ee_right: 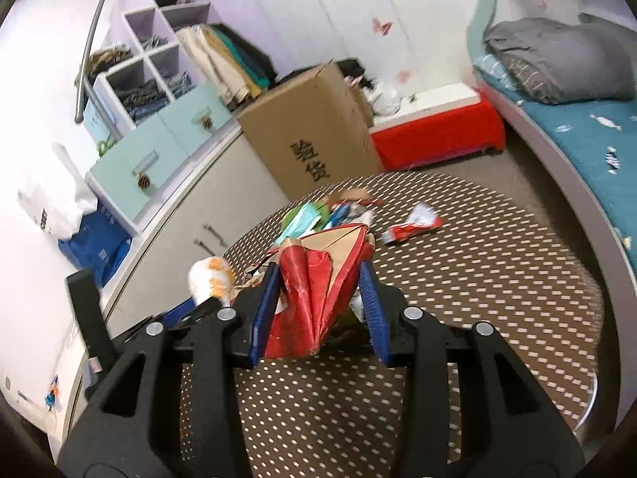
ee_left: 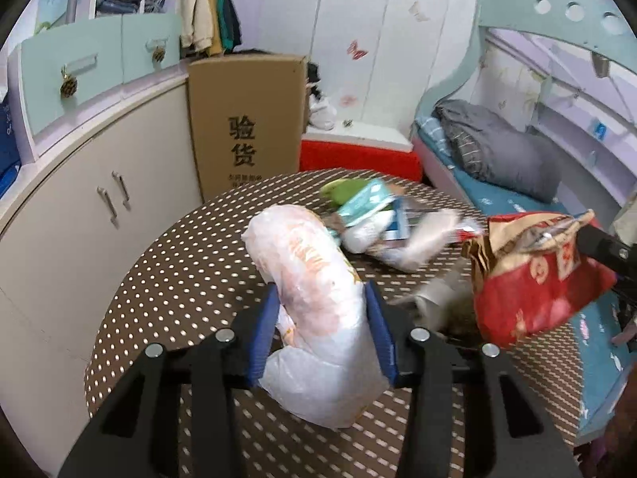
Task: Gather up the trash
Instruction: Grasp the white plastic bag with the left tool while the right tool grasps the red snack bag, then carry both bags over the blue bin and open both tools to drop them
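On the dotted table (ee_left: 167, 279), both grippers carry trash.

Left gripper (ee_left: 324, 334) is clamped on the white bag (ee_left: 318, 290) near the table's front edge; right gripper (ee_right: 318, 298) is clamped on the red bag (ee_right: 318, 283), just right of the white one. More wrappers (ee_left: 378, 215) lie at the table's far side. Best to keep both grips firm and lift clear of the table before swinging away, lest the crumpled bags slip.
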{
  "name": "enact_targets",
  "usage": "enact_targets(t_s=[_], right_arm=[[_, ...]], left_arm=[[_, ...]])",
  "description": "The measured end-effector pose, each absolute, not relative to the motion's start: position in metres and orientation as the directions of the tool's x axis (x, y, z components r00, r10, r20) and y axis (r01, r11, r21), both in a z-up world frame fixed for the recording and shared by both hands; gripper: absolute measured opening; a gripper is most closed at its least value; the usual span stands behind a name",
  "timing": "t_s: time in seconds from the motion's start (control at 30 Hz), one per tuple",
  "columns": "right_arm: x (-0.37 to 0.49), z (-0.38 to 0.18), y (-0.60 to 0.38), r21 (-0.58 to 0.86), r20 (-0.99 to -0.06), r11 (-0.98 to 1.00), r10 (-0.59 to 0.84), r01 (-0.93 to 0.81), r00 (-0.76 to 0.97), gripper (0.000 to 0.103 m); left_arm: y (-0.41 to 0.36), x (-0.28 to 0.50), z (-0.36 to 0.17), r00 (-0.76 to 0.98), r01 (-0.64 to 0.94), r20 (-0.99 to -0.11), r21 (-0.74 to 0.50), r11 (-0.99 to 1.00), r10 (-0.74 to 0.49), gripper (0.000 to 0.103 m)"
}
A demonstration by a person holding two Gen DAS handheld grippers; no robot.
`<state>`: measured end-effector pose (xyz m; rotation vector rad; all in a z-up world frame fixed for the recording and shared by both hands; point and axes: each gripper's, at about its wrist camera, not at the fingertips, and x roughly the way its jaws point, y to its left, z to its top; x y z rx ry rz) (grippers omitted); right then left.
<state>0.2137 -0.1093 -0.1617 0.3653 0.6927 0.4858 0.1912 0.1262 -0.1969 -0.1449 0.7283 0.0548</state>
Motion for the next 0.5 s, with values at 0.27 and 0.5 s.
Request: enact_targets(t_s=[0.27, 0.5], right_arm=[[0.182, -0.147, -0.184, 0.477, -0.471, 0.855, 0.443, -0.202, 0.763, 0.04], [0.156, -0.139, -0.26, 0.482, -0.441, 0.873, 0.317, -0.076, 0.84, 0.04]], left_arm=[[0.065, 0.164, -0.156, 0.788, 0.033, -0.604, -0.156, 0.987, -0.122, 0.043], [-0.015, 0.162, -0.14, 0.77, 0.195, -0.583, -0.172, 0.966, -0.259, 0.043]])
